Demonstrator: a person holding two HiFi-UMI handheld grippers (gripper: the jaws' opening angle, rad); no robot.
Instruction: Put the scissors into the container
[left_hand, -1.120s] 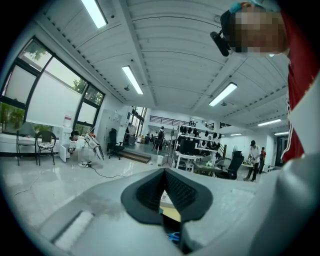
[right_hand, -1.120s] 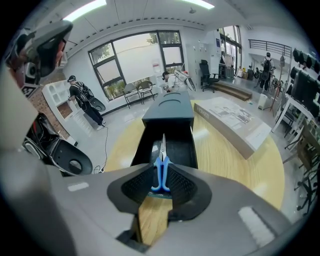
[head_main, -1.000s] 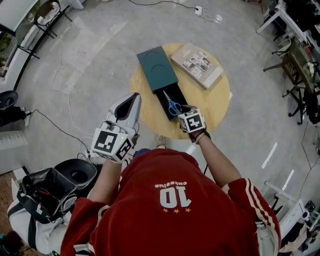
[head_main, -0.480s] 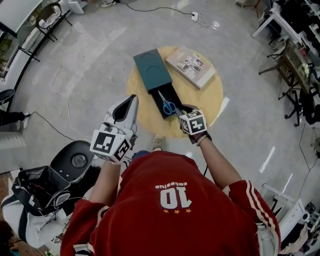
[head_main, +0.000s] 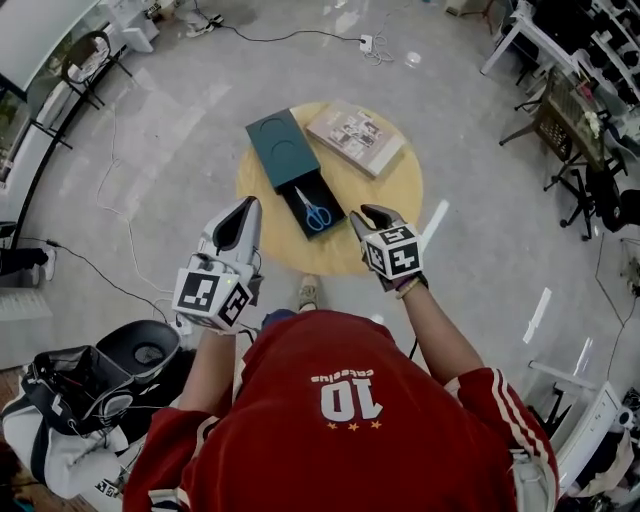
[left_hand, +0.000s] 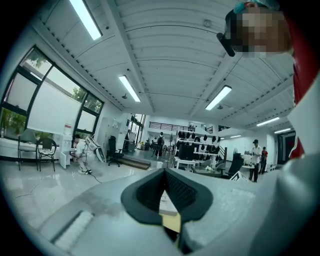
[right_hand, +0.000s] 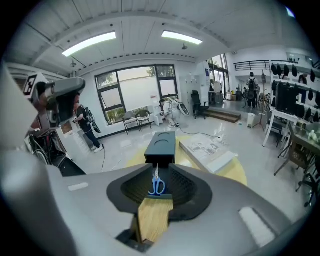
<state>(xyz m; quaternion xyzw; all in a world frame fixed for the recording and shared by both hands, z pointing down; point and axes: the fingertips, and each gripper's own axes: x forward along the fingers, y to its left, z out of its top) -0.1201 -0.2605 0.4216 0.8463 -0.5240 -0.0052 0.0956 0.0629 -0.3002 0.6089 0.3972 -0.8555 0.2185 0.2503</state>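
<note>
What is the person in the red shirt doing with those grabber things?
A person in a red shirt holds a hand-held gripper in each hand near a round wooden table. The blue-handled scissors already lie inside the dark open container on it, beside a book. Neither gripper holds anything: the right hand-held gripper is open, the left hand-held gripper is shut, and both are apart from the container.

Head view looks steeply down, table at 12 o'clock. Right gripper view faces that table from low, nearer (container shared); left gripper view tilts up at the ceiling.
</note>
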